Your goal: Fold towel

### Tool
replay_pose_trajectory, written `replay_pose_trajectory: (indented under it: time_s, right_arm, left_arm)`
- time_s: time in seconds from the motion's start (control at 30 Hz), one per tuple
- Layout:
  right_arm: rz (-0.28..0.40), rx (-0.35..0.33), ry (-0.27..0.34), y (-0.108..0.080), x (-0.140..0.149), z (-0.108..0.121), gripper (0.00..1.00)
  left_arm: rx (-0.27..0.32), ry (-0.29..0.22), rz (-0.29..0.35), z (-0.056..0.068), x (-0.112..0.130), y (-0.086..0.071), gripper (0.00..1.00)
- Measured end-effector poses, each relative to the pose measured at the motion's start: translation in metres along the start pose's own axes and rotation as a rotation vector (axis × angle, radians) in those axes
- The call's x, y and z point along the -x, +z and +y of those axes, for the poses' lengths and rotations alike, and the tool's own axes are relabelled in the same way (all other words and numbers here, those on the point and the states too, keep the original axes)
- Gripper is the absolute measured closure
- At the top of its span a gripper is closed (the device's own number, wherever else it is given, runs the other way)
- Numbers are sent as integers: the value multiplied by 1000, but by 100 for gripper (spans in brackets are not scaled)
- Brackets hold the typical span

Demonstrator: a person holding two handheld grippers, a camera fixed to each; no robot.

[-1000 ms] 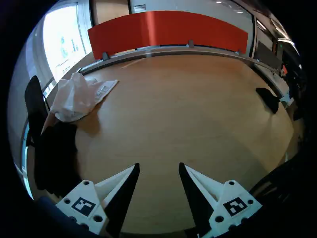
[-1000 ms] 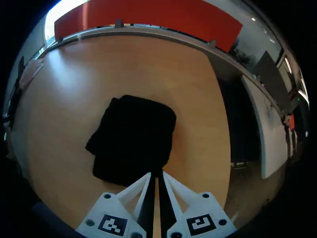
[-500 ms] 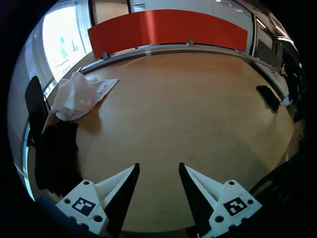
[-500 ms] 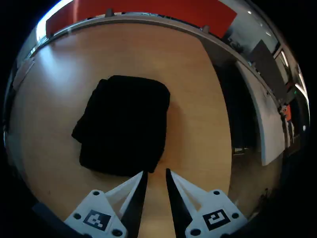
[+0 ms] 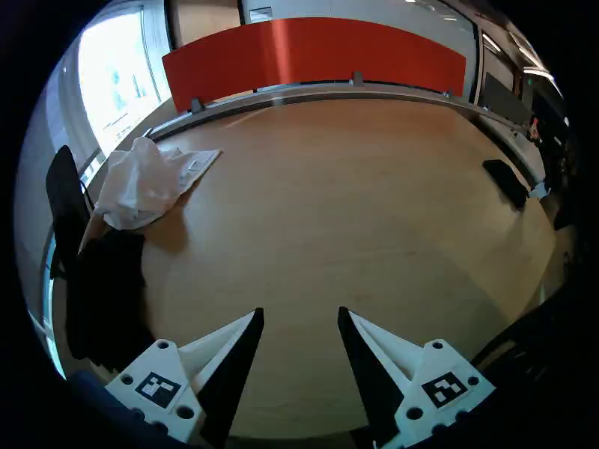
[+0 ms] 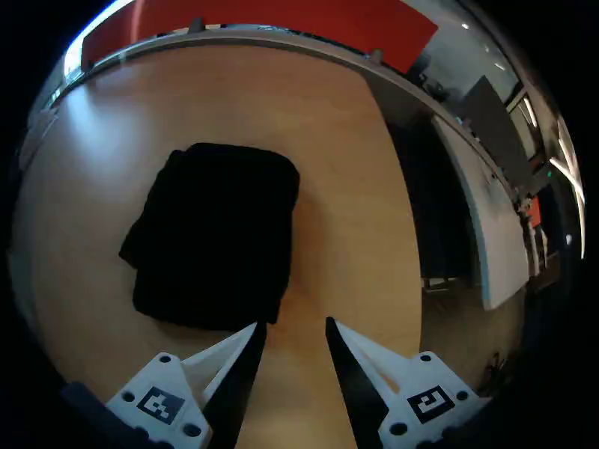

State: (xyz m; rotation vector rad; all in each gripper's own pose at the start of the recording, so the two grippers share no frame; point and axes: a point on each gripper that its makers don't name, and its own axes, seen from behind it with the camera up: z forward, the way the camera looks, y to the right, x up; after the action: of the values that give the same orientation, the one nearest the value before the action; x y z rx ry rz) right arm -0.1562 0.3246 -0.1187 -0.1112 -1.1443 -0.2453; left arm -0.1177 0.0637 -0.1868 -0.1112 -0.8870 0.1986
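- Black folded towel [image 6: 213,236] lies on the wooden table [image 6: 352,209]; my right gripper [image 6: 293,324], pinched a second ago, now gapes empty.
- Left gripper [image 5: 299,310] stays open.

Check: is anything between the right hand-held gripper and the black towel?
Nothing visible stands in the way. The right hand-held gripper is open at the black towel's near edge, with only bare table around it.

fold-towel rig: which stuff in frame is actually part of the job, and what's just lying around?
Job:
- black towel, folded, flat on the table
- right tool, open, at the towel's near edge
- left tool, open, over bare tabletop

Lying about:
- crumpled white bundle at the table's edge
- red divider
- black chair
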Motion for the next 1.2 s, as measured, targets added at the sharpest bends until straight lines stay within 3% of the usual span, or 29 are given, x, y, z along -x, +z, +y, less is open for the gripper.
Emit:
replay_pose_trajectory:
  time_s: [0.2,0.5,0.87,1.2]
  right_arm:
    - [-22,28,34,3,6,8,40]
    - [17,-12,-9,-6,0,-4,34]
    - [116,-130,-34,-17,-25,-54,34]
    - [161,-220,-86,-16,-45,-116,34]
  left_arm:
    - [-4,2,-3,-1,1,0,28]
    - [-3,1,-2,-1,-1,2,27]
    - [3,0,1,0,-3,3,28]
    - [-12,-17,4,-8,1,-1,28]
